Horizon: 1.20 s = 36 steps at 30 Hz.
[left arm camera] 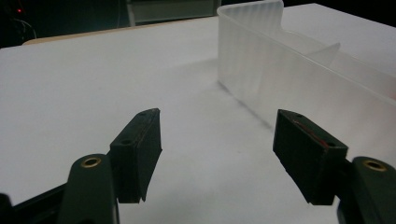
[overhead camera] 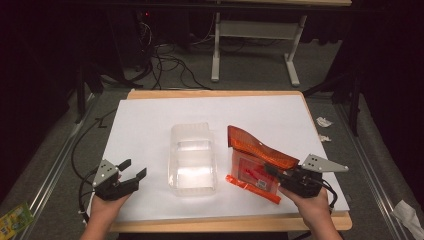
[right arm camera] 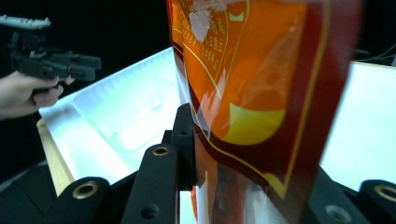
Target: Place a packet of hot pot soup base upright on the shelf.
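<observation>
**Right gripper pinching an orange packet beside a clear tray**

High view: nearest the camera, the person's two hands came in from the bottom edge. The left gripper (overhead camera: 121, 179) sat near the white table sheet's (overhead camera: 150, 120) left front corner, jaws spread wide with nothing between them, aimed toward the clear plastic tray (overhead camera: 193, 160) at the sheet's middle. The right gripper (overhead camera: 280, 176) reached in from the front right, closed on the near edge of an orange foil packet (overhead camera: 255, 162) lying just right of the tray; the packet's far end arched upward, so it looked thin, light and floppy.

Left gripper view: the two black jaws stood well apart over bare sheet, empty. The tray's ribbed translucent wall (left arm camera: 261, 70) rose ahead and to the right, apart from the jaws. It looked thin-walled and likely to flex if squeezed; a rim grip seems best.

Right gripper view: the packet (right arm camera: 252, 84) stood clamped between the jaws, its glossy film wrinkled. I judge it slippery and crushable, best held at the flat sealed edge. Beyond lay the tray (right arm camera: 126, 116), and the other hand's gripper (right arm camera: 95, 63).
</observation>
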### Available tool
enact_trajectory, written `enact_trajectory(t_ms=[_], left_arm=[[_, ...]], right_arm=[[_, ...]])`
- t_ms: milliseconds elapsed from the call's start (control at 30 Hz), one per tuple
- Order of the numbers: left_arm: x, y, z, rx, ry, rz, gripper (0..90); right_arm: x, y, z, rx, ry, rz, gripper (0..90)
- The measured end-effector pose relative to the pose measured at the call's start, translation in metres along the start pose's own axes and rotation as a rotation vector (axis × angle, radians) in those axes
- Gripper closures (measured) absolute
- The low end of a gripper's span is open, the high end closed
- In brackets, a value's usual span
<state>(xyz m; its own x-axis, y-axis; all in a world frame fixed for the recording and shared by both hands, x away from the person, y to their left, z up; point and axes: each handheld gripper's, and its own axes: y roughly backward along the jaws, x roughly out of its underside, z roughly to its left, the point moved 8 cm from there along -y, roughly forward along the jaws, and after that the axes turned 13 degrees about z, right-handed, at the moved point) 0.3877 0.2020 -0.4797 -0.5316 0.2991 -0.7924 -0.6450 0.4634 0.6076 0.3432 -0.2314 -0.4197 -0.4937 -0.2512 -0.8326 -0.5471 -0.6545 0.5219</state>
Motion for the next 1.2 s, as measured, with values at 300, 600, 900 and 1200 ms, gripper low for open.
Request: enact_trajectory(t_ms=[300, 600, 900, 1200], left_arm=[[0.000, -0.002, -0.003, 0.005, -0.039, 0.008, 32.7], [-0.001, -0.002, -0.006, 0.000, -0.064, 0.006, 32.5], [-0.001, -0.001, -0.007, 0.018, -0.071, 0.003, 32.1], [-0.001, 0.001, -0.008, 0.025, -0.078, 0.000, 31.9]], right_arm=[[-0.011, 0.010, -0.002, 0.044, -0.049, -0.063, 72.4], [-0.027, 0.018, 0.001, 0.081, -0.067, -0.129, 72.4], [-0.048, 0.013, 0.015, 0.089, -0.054, -0.157, 72.4], [-0.074, -0.001, 0.031, 0.076, -0.033, -0.169, 72.5]])
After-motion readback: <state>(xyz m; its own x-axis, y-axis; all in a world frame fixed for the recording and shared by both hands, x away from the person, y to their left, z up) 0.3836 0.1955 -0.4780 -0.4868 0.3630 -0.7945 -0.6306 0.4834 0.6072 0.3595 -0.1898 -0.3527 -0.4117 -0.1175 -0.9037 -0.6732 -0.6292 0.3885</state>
